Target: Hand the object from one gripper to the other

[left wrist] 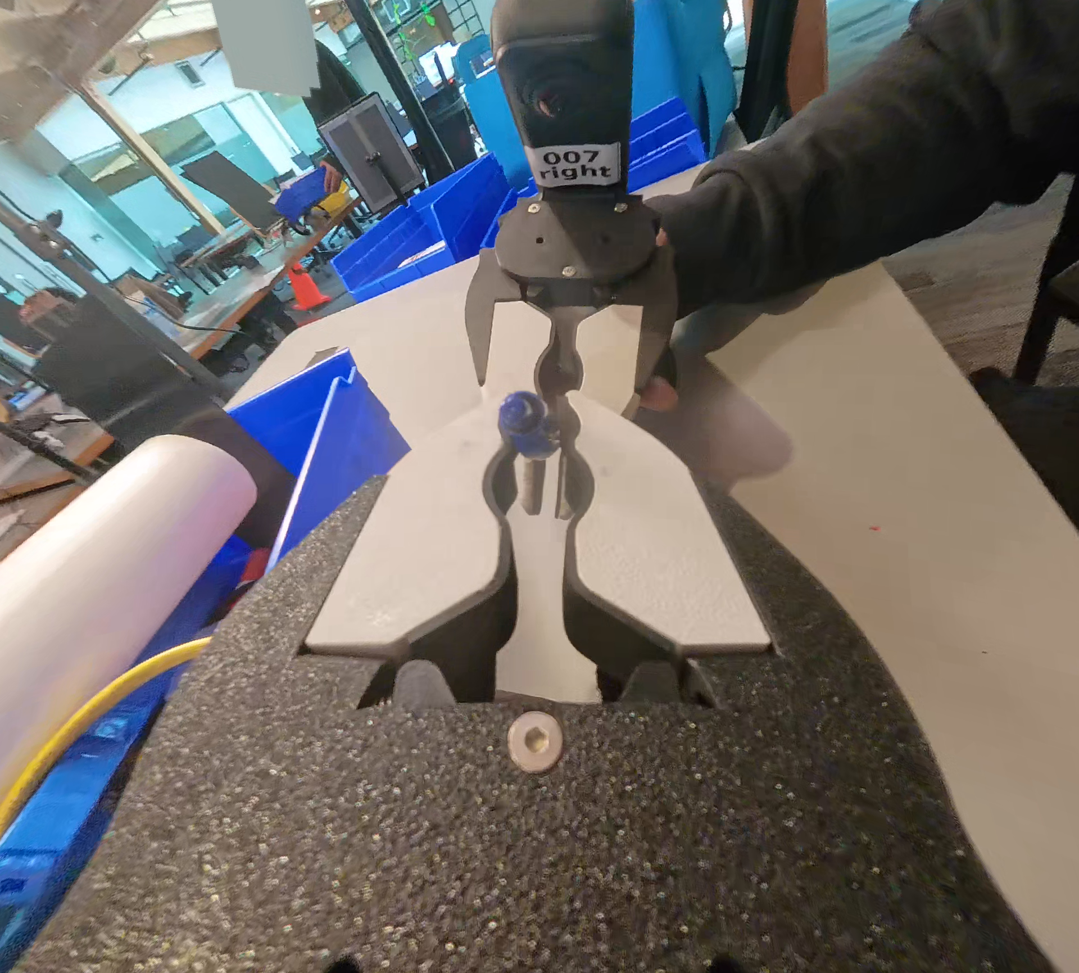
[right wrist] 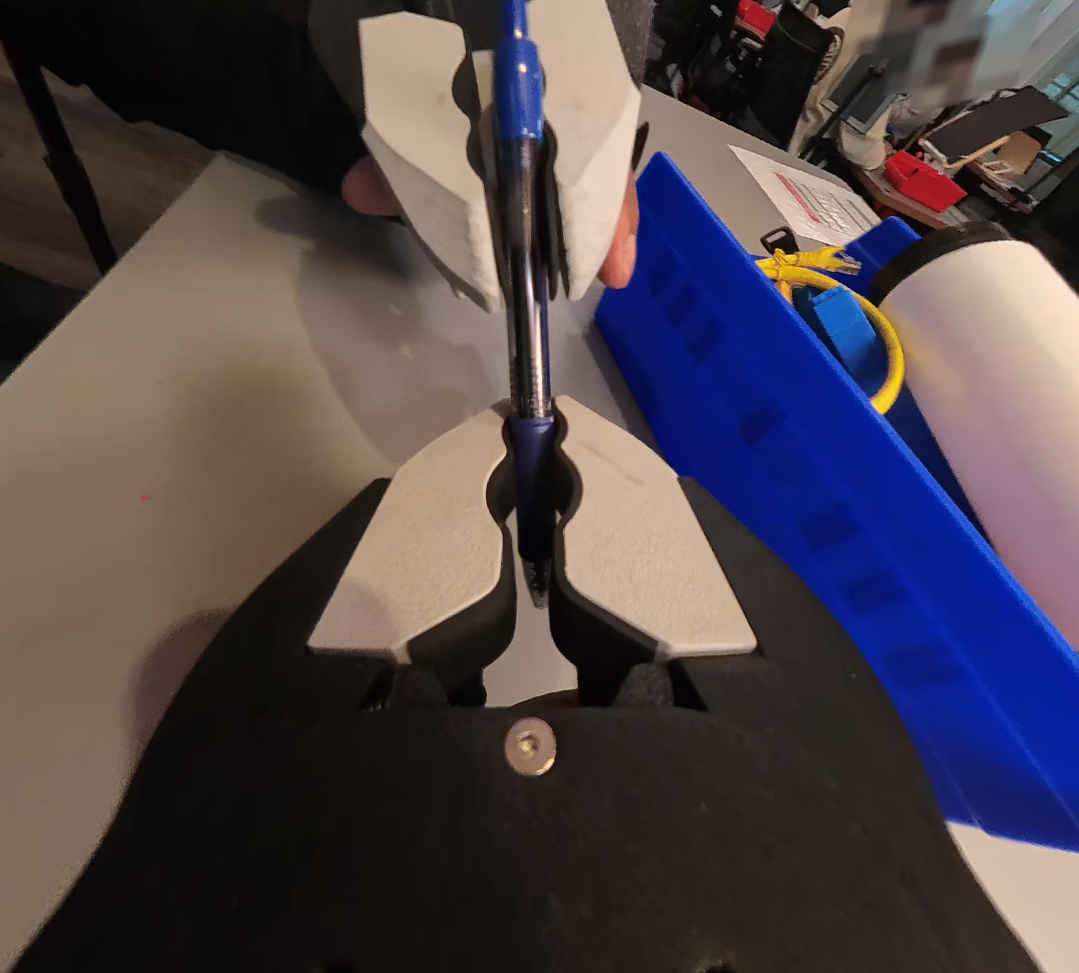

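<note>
spanning a cluttered workshop, grey table (right wrist: 175,361) bears blue bin (right wrist: 788,478).

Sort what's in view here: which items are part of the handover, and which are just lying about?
Part of the job:
- blue pen, held at both ends
- right gripper, shut on its grip end
- left gripper, closed around its clip end

Lying about:
- blue bin
- yellow cable in the bin
- white bottle
- printed sheet
- grey table
</note>
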The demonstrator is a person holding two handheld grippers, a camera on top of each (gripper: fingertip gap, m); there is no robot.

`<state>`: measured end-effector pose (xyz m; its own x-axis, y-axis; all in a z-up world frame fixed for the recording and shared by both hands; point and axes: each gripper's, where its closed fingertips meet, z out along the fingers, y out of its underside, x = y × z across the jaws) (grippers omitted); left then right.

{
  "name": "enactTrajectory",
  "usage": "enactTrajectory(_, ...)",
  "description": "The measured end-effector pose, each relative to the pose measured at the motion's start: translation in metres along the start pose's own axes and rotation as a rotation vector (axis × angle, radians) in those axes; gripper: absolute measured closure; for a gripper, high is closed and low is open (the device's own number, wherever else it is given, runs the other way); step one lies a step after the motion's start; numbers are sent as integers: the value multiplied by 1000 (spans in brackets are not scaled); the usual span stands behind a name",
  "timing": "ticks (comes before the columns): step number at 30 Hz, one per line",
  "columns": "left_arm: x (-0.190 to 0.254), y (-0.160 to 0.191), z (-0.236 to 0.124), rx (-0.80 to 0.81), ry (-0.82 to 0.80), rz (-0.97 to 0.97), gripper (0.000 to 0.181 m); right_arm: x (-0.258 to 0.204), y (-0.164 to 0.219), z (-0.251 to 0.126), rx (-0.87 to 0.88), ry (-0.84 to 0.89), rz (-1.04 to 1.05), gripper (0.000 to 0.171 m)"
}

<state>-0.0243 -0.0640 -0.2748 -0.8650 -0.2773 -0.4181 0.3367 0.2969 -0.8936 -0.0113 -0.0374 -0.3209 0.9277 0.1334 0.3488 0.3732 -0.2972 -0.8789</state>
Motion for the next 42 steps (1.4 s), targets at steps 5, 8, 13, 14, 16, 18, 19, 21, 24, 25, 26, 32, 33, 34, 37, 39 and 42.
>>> enactTrajectory(5, -18, -2, -4, 6, -175, 177, 170, 30, -7, -8, 9, 238, -114, 139)
enactTrajectory(8, -30, -7, -9, 11, -287, 267, 169, 40, -13, -15, -18, 396, -321, 128)
enactTrajectory(13, -31, -16, -12, 27, -399, 454, 169, 44, -23, -19, -35, 554, -537, 121)
enactTrajectory(14, -32, -17, -13, 21, -431, 518, 169, 44, -28, -21, -13, 574, -552, 121)
enactTrajectory(16, -31, -19, -14, 11, -480, 637, 169, 45, -37, -27, 31, 617, -563, 121)
enactTrajectory(18, -29, -21, -14, 12, -497, 699, 169, 48, -43, -33, 63, 642, -538, 124)
enactTrajectory(19, -28, -22, -15, 13, -503, 724, 169, 49, -45, -35, 79, 641, -508, 126)
enactTrajectory(21, -26, -24, -15, 17, -514, 770, 170, 53, -46, -38, 108, 641, -439, 125)
enactTrajectory(24, -24, -23, -15, 2, -513, 804, 169, 55, -48, -41, 107, 669, -469, 126)
enactTrajectory(25, -24, -23, -15, 3, -515, 815, 169, 55, -48, -41, 98, 680, -495, 126)
enactTrajectory(26, -23, -24, -15, 4, -514, 820, 169, 54, -48, -41, 94, 683, -513, 127)
enactTrajectory(32, -23, -27, -18, 7, -553, 885, 169, 57, -40, -35, 141, 563, -236, 132)
enactTrajectory(33, -23, -27, -18, 6, -558, 901, 169, 56, -36, -32, 164, 485, -92, 133)
enactTrajectory(34, -22, -27, -19, 4, -563, 917, 169, 55, -34, -29, 199, 399, 63, 133)
enactTrajectory(37, -20, -29, -19, 12, -577, 950, 170, 49, -35, -25, 335, 137, 492, 133)
enactTrajectory(39, -19, -30, -20, 16, -583, 964, 170, 46, -38, -25, 411, -27, 721, 130)
enactTrajectory(42, -17, -29, -18, 15, -587, 982, 170, 38, -44, -25, 494, -230, 941, 128)
